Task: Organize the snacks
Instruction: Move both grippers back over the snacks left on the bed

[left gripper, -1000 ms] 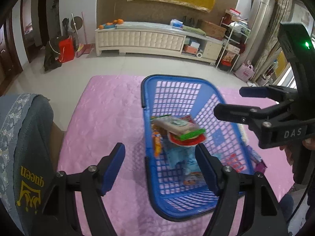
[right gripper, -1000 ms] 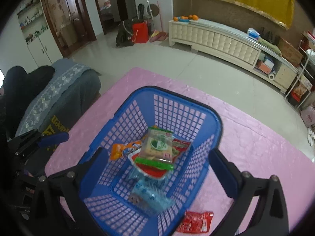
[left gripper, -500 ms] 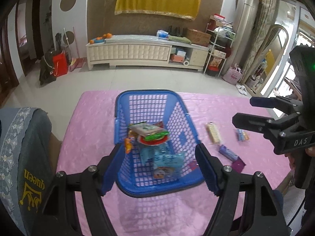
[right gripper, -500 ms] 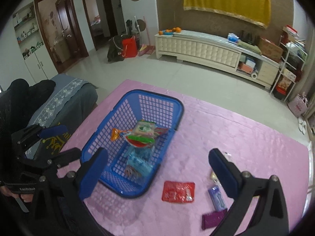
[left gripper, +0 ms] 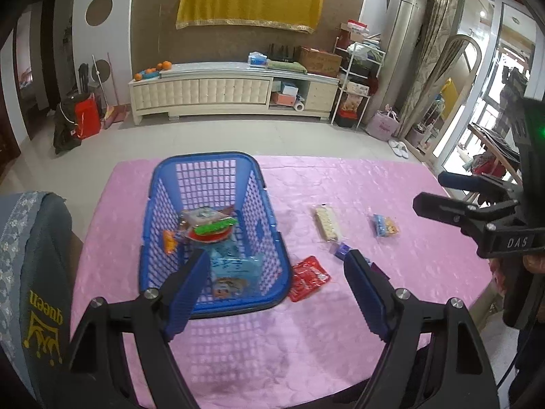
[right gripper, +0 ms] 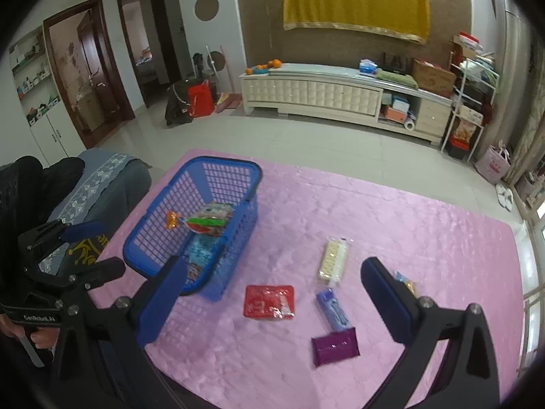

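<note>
Between your right gripper's [right gripper: 272, 293] wide, empty jaws lies the flat red foil snack packet [right gripper: 268, 301] (on pink cloth); your left gripper's [left gripper: 276, 288] jaws, opening, frame the blue plastic lattice basket's [left gripper: 272, 211] near corner, holding nothing.

Both fisheye views look steeply down and forward over the pink counter [left gripper: 340, 184] toward the far cabinet wall, the left from nearer the blue basket [left gripper: 269, 211], the right from further right. They share basket, loose packets and counter; edges warp, so nearness is perhaps similar.
</note>
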